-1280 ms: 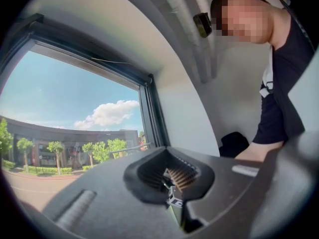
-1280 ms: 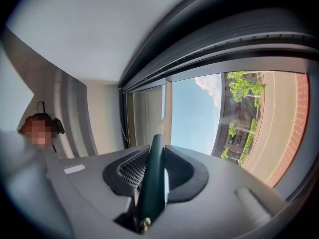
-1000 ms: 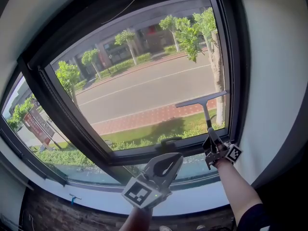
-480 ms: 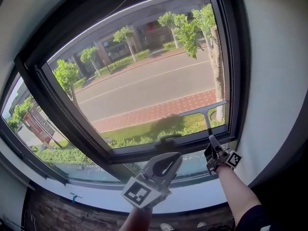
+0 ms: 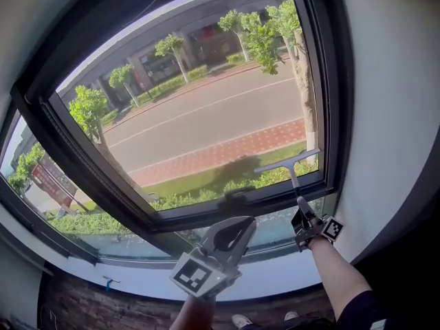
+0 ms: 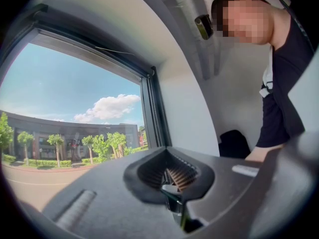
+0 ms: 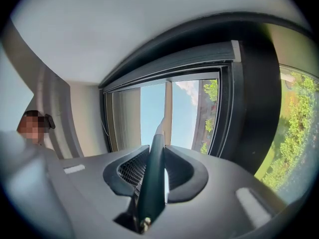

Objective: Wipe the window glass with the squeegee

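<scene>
Your left tongs [image 5: 234, 231] hung low at center, near the sill, pressed together with nothing between them. The window glass [image 5: 199, 115] filled the far side. At right, your right tongs [image 5: 303, 220] pinched the squeegee [image 5: 289, 165] by its handle. Its blade sat at the glass's lower right corner, just above the dark frame [image 5: 275, 196].

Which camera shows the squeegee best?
The head view: the whole squeegee, blade against the glass, handle in the right gripper. The right gripper view shows only its handle between the jaws; the left gripper view shows none.
</scene>
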The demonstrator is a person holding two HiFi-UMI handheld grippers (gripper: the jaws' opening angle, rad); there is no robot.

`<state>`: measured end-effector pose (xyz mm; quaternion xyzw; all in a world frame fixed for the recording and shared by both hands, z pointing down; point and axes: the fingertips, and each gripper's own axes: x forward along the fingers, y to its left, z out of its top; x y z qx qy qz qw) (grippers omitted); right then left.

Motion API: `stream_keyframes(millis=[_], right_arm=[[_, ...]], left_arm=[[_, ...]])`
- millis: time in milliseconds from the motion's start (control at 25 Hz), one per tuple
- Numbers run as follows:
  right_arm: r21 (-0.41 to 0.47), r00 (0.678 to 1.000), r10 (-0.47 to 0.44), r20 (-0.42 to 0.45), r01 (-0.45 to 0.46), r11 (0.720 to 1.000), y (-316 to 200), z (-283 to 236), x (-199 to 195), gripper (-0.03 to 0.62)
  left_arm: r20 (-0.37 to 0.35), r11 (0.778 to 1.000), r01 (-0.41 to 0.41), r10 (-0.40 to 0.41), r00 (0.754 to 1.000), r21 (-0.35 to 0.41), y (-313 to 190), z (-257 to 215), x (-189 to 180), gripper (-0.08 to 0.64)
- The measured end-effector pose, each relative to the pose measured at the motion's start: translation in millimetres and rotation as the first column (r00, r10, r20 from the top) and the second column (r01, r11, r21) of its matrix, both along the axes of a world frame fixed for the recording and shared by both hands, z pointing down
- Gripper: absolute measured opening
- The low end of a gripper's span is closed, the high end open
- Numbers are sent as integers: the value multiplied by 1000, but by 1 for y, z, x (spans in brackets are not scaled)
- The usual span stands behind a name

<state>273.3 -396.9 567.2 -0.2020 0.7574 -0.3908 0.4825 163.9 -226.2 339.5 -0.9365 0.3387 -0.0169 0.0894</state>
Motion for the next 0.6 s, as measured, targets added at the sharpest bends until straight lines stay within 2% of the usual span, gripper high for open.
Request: stream_keyframes(millis=[600], right_arm=[[-110,1000,13,9,-12,994,6,47,-3,97]], left_arm=[[15,1000,4,-4,1000,-27,-5,11,-6,3]])
